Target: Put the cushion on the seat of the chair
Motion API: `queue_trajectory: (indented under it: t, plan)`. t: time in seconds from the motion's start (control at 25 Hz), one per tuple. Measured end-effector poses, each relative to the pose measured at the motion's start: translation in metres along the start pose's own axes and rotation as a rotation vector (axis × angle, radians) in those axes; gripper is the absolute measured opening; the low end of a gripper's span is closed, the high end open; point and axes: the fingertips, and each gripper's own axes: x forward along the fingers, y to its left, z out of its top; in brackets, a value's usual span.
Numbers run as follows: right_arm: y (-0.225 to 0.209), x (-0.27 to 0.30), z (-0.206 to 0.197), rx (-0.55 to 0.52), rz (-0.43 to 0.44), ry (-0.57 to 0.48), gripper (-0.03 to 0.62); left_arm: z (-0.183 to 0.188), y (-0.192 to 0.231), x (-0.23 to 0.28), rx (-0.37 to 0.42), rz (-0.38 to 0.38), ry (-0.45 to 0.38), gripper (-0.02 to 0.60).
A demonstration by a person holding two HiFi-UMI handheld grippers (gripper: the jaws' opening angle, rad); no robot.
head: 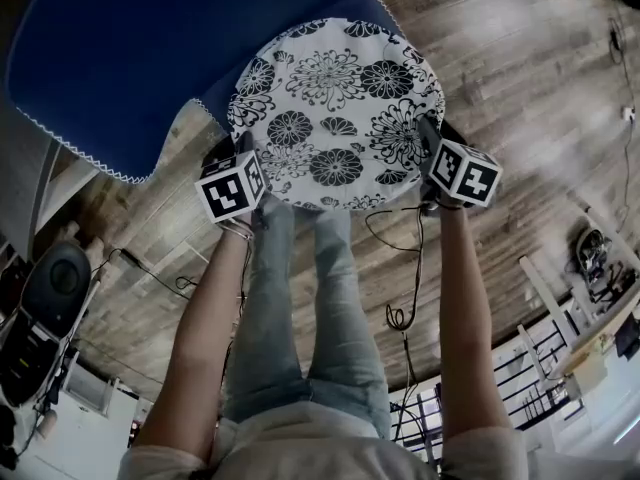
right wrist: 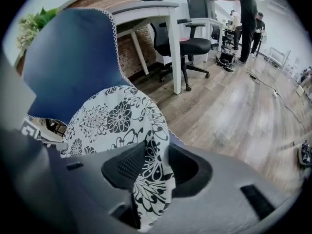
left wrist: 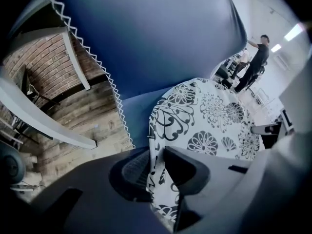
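While clenched by left tool (head: 246,151) and right tool (head: 430,134), a floral cushion (head: 335,108) is held.
A blue chair (head: 130,58) is seen beyond it.

We see a white cushion (head: 335,108) with black flowers, a blue chair (head: 150,58) edged in white zigzag, and a brown plank floor (head: 520,118).

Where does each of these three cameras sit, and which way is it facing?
Head view: on the head, facing steeply down at cushion and chair; arms, legs, left gripper, right gripper show.
Left gripper view: on the left gripper, facing along its fingers, shut on the cushion, toward the chair.
Right gripper view: same on the right gripper, desks beyond.
All share cushion and chair.
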Motion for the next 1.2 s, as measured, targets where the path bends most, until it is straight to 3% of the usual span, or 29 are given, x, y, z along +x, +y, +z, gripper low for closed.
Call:
queue_trajectory:
  t: [0.28,0.48,0.88,1.0,1.2]
  plan:
    - [-0.011,-0.002,-0.005,0.002,-0.035,-0.014,0.197,-0.003,0.008,-0.002,-0.016,0.009,-0.035,0.149]
    - [-0.015,-0.011,-0.014,0.028,-0.048,-0.022,0.219,-0.009,0.013,-0.011,-0.025,0.010,-0.045,0.167]
    - [0.005,-0.090,-0.004,0.131,-0.015,-0.141,0.225,-0.002,-0.013,-0.094,-0.027,-0.039,-0.128,0.167]
    - [0.020,-0.125,0.008,0.164,0.013,-0.205,0.225,0.010,-0.022,-0.127,-0.050,-0.076,-0.176,0.167]
    - [0.056,-0.198,0.035,0.235,0.115,-0.345,0.225,0.041,-0.050,-0.200,-0.061,-0.205,-0.294,0.167]
